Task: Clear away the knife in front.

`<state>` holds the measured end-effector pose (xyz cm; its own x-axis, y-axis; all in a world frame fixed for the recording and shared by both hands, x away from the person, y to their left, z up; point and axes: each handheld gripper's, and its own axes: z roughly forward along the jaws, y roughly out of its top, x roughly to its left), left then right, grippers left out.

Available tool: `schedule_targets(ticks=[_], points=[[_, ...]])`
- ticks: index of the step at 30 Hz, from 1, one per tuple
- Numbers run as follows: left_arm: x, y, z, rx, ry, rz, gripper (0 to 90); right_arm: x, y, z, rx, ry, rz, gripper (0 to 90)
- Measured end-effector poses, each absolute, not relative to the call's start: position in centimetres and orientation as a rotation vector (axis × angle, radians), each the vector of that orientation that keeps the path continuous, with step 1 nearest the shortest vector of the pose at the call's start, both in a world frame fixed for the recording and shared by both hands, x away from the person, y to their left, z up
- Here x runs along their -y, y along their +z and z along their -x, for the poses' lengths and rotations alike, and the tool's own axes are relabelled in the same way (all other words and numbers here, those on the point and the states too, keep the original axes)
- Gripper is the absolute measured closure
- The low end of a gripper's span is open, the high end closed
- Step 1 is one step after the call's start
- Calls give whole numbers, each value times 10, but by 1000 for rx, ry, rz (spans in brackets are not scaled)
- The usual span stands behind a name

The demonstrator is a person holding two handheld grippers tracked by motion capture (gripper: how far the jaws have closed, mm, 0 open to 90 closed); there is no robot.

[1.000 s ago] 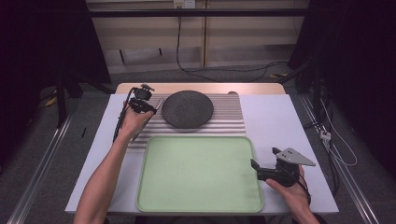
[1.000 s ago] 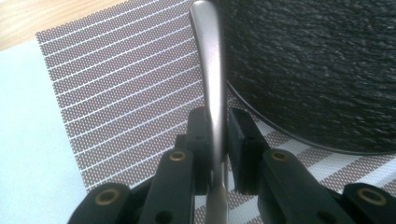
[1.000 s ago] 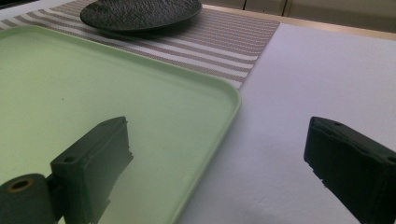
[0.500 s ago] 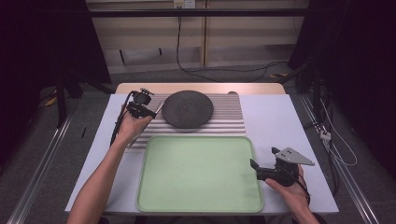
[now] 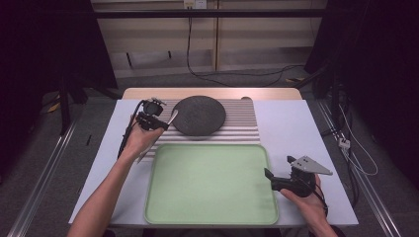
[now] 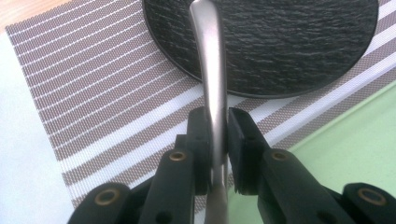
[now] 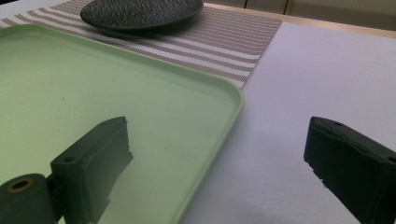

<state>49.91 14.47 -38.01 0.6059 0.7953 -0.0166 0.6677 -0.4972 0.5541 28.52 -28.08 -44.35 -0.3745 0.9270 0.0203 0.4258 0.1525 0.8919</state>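
The metal utensil (image 6: 212, 79) (its head hidden) is pinched by its handle in the left gripper (image 5: 157, 120), over the striped mat (image 5: 237, 129) at the dark plate's (image 5: 198, 114) left edge, likely to be laid down there next, while the right gripper (image 5: 271, 177) waits wide open beside the green tray (image 5: 210, 182).

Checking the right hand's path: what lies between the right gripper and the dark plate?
The green tray, bare, then striped mat, as the high view shows. The right gripper sits at the tray's right edge; the plate rests on the mat.
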Motion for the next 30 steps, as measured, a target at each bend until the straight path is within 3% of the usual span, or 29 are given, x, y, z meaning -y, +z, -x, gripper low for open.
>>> schedule_targets(ticks=[30], points=[[-108,-384,-447,-1065,306,-2383,801,280,-444,-286,-1881,1175,-1290,68]])
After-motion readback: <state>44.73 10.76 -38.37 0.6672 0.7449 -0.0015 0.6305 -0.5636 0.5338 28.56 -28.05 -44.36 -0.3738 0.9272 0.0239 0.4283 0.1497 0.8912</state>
